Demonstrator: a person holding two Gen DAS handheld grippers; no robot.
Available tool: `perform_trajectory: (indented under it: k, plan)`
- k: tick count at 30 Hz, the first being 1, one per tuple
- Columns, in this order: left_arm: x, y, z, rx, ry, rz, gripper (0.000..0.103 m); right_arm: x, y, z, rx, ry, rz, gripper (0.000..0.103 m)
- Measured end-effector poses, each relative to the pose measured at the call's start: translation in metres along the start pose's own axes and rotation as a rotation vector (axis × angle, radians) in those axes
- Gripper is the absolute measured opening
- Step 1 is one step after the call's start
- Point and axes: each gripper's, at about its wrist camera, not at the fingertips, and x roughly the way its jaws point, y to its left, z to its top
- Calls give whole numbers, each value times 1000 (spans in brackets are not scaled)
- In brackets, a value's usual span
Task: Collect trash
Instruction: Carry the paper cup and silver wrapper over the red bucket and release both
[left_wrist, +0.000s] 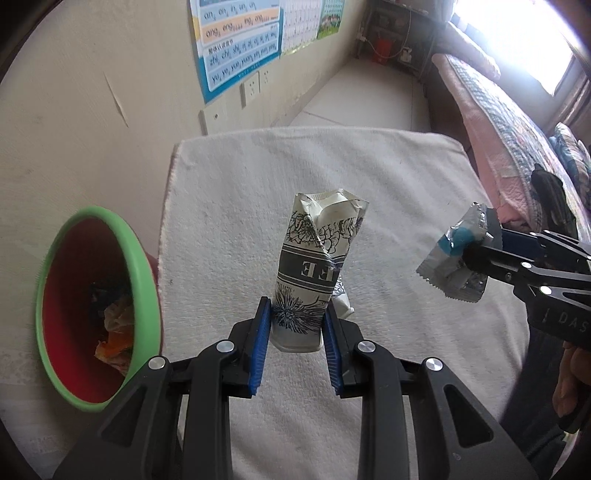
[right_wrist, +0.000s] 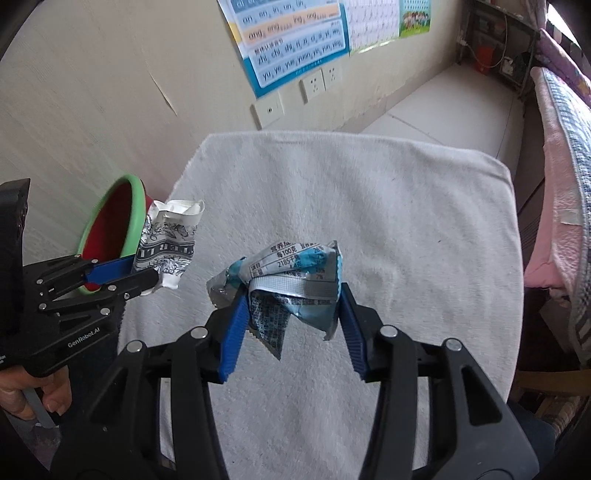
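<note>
My left gripper (left_wrist: 297, 314) is shut on a crumpled white paper cup with black flower print (left_wrist: 317, 266), held upright above the white towel (left_wrist: 388, 177). The cup also shows in the right wrist view (right_wrist: 168, 242), next to the bin. My right gripper (right_wrist: 291, 299) is shut on a crinkled silver and blue snack wrapper (right_wrist: 286, 284), held above the towel's middle. The wrapper also shows in the left wrist view (left_wrist: 456, 254) at the right. A red bin with a green rim (left_wrist: 85, 310) stands left of the towel, with crumpled trash inside; it also shows in the right wrist view (right_wrist: 110, 225).
A beige wall with posters (left_wrist: 236, 44) and sockets runs along the left. A bed with a pink and patterned quilt (left_wrist: 509, 136) lies to the right. Pale floor (left_wrist: 365, 99) shows beyond the towel. A shelf with a red box (left_wrist: 384, 46) stands far back.
</note>
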Motion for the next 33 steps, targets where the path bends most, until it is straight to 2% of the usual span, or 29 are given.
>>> perform_trajectory:
  k: [7, 14, 21, 33]
  plan:
    - [-30, 10, -1, -22, -61, 3, 25, -21, 9, 0, -13, -38, 0, 46]
    - [-59, 27, 4, -61, -126, 4, 25, -48, 30, 16, -57, -98, 14, 46]
    - [-80, 52, 7, -113, -175, 22, 25, -66, 64, 41, -137, -149, 41, 46]
    - [-103, 126, -8, -234, -206, 90, 25, -67, 145, 83, -282, -191, 114, 46]
